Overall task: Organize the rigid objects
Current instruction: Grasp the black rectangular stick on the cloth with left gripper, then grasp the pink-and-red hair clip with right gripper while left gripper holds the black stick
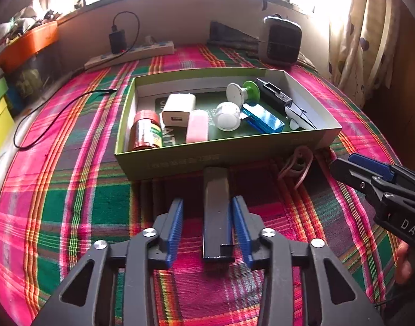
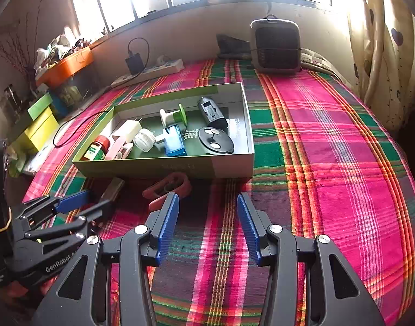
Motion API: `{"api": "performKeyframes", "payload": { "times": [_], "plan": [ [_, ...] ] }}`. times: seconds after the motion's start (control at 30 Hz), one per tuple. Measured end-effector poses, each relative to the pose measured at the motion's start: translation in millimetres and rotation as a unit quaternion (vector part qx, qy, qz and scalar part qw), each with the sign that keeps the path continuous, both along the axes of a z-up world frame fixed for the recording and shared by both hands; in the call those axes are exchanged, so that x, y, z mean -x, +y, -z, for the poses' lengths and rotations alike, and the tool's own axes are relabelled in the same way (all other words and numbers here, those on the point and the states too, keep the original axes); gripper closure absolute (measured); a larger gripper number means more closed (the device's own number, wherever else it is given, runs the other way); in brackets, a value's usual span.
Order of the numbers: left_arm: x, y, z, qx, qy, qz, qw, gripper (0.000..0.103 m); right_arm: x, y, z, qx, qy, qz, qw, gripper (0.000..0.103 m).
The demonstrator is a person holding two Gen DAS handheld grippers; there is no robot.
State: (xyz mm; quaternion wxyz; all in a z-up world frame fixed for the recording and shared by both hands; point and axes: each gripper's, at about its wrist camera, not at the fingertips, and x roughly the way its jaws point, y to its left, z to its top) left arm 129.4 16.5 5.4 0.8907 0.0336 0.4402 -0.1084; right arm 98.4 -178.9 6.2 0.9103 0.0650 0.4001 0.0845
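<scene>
Blue ribbed fingers (image 1: pixel 241 228) of the left gripper (image 1: pixel 207 228) stand narrowly around a long black glossy bar (image 1: pixel 217 212); the right pad is beside it, the left pad apart. It lies on the plaid cloth (image 1: pixel 71 203), just before the green box (image 1: pixel 180 160). The right gripper (image 2: pixel 207 225), half open, holds nothing. "GenRobot" marks the left gripper's body.

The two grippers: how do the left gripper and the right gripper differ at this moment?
The left gripper has a flat black bar between its blue pads, one pad against it and a gap at the other; the right gripper has only plaid cloth between its pads. The left's jaws stand narrower than the right's. Both point down at the cloth near the green tray.
</scene>
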Motion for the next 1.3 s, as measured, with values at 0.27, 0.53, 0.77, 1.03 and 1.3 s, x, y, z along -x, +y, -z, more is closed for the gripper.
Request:
{"api": "performKeyframes", "payload": {
  "times": [0.27,0.53,0.77,1.03,1.3],
  "plan": [
    [2,14,0,0.012,0.0,-0.006,0.9999,0.081,-2,11,1,0.009,0.006,-0.005,1.0,0.057],
    [6,44,0,0.021,-0.001,-0.03,0.9993,0.081,-9,25,5,-0.002,0.019,-0.008,1.0,0.057],
    [6,57,2,0.044,0.0,-0.034,0.9984,0.081,-18,47,6,0.012,0.025,-0.008,1.0,0.057],
    [5,59,2,0.05,0.0,-0.034,0.9982,0.081,-26,61,8,0.049,0.028,0.018,0.998,0.055],
    [4,59,2,0.049,0.0,-0.034,0.9982,0.08,-28,57,8,0.08,0.031,0.06,0.995,0.047]
  ]
}}
